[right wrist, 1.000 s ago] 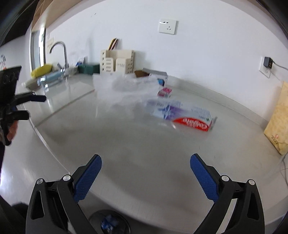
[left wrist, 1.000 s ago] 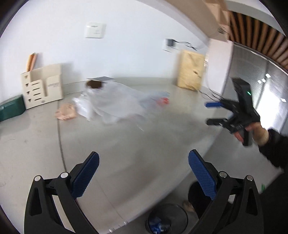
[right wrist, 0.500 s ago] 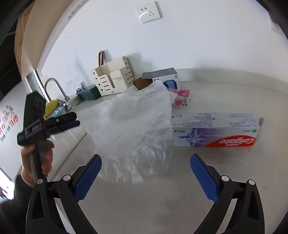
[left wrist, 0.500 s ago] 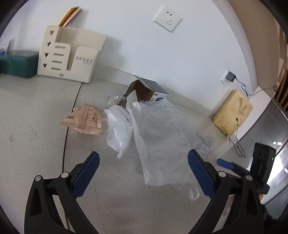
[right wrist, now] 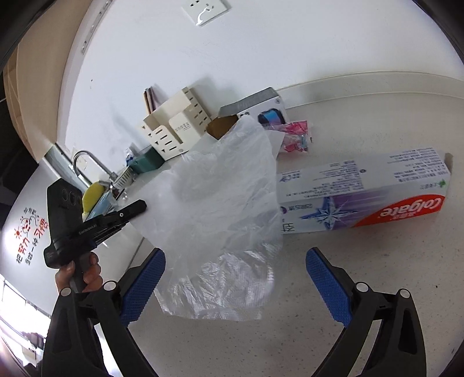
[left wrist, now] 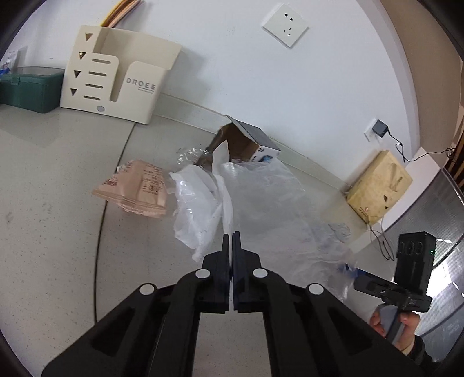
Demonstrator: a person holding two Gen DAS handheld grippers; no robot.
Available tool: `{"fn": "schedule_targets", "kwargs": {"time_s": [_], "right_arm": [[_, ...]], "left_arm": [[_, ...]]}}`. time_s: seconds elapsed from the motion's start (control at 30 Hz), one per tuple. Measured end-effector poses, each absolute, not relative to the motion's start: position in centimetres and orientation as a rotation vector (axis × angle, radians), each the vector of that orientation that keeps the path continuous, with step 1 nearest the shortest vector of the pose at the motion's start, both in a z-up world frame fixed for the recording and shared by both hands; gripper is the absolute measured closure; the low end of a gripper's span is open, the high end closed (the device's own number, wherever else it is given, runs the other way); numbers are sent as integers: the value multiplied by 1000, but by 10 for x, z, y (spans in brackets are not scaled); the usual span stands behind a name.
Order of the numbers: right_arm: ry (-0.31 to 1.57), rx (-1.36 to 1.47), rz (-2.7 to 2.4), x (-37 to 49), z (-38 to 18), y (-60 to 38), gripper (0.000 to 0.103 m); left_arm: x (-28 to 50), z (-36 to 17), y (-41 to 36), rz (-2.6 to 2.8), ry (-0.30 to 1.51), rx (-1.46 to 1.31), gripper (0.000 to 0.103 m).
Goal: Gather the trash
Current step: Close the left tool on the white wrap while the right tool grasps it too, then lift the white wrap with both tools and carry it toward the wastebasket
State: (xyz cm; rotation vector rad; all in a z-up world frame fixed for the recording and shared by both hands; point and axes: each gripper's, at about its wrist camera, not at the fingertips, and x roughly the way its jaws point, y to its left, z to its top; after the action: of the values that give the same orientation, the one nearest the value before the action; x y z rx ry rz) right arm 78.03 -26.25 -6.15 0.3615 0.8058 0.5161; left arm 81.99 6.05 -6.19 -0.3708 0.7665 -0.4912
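My left tool (left wrist: 232,246) is clamped on thin plastic bag (right wrist: 220,203); right tool (right wrist: 235,278) apart. Edge grip could slip, or bag drags toothpaste box (right wrist: 362,197) along counter (right wrist: 377,261).

Cream organizer (left wrist: 116,78), green box (left wrist: 29,90), wall socket (left wrist: 285,24), faucet (right wrist: 90,162).

Speckled countertop (right wrist: 333,333) with toothpaste box (right wrist: 362,200), snack packet (left wrist: 136,188), organizer (left wrist: 113,78).
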Motion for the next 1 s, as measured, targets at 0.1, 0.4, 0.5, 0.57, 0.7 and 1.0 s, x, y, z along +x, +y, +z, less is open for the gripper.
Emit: {"fn": "schedule_targets", "kwargs": {"time_s": [0.1, 0.4, 0.5, 0.57, 0.7, 1.0], "right_arm": [[846, 347, 529, 784, -65, -259, 44], [857, 413, 514, 779, -71, -269, 97], [821, 396, 493, 768, -63, -274, 97], [787, 398, 495, 759, -55, -279, 97], [728, 367, 478, 743, -38, -286, 97], [632, 371, 431, 712, -11, -309, 97]], "left_arm": [[813, -58, 61, -499, 750, -367, 101], [781, -29, 54, -517, 664, -241, 101], [763, -12, 44, -530, 598, -146, 101], [749, 1, 37, -523, 548, -79, 101], [719, 25, 22, -491, 450, 47, 101], [681, 57, 29, -417, 359, 124, 101]]}}
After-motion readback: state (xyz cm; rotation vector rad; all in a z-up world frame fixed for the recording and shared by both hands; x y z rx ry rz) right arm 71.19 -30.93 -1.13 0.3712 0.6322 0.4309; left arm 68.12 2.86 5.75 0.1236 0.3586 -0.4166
